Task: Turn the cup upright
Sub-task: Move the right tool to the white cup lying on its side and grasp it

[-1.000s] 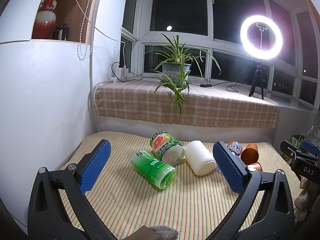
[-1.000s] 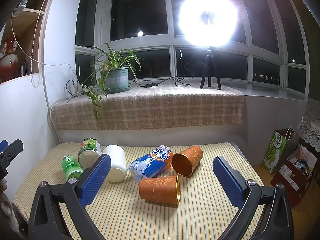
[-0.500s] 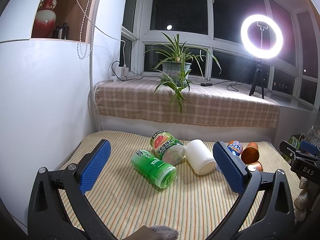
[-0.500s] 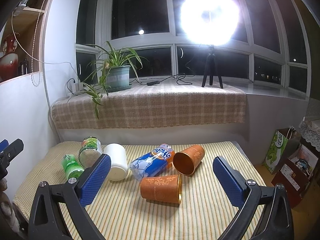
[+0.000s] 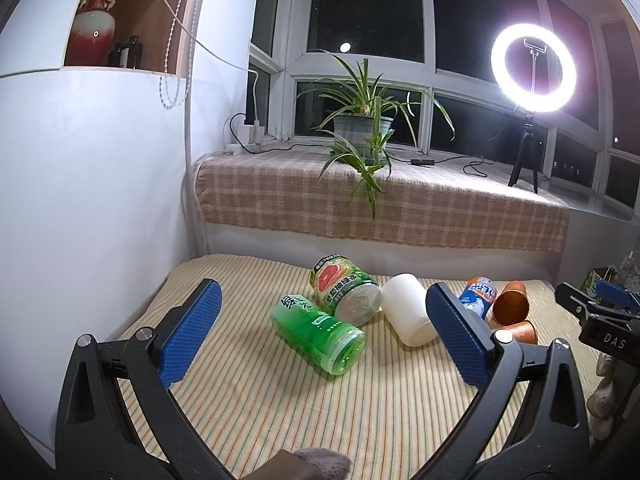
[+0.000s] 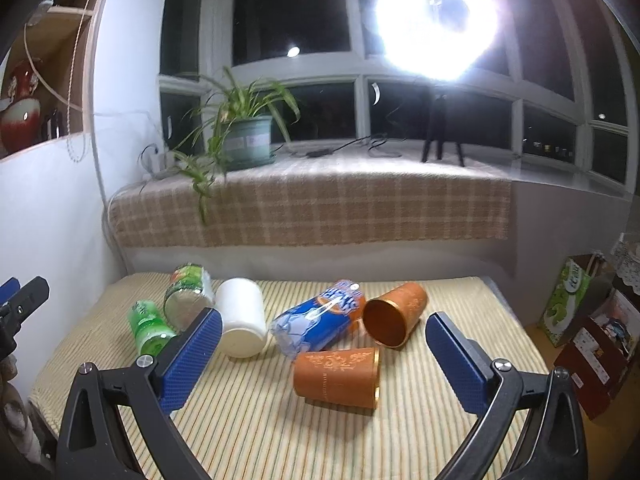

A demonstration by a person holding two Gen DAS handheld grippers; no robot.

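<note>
Six containers lie toppled on the striped tabletop; the near copper cup appears empty. Left gripper and right gripper fingers spread, grasping nothing.

White letters "DAS" stand on the black body of the right hand-held gripper at the edge of the left wrist view. The lying green bottle bears large white Chinese characters on its label, too distorted to read with certainty. The blue bottle carries white lettering, blurred. The lying copper cup shows small gold print, illegible.
</note>
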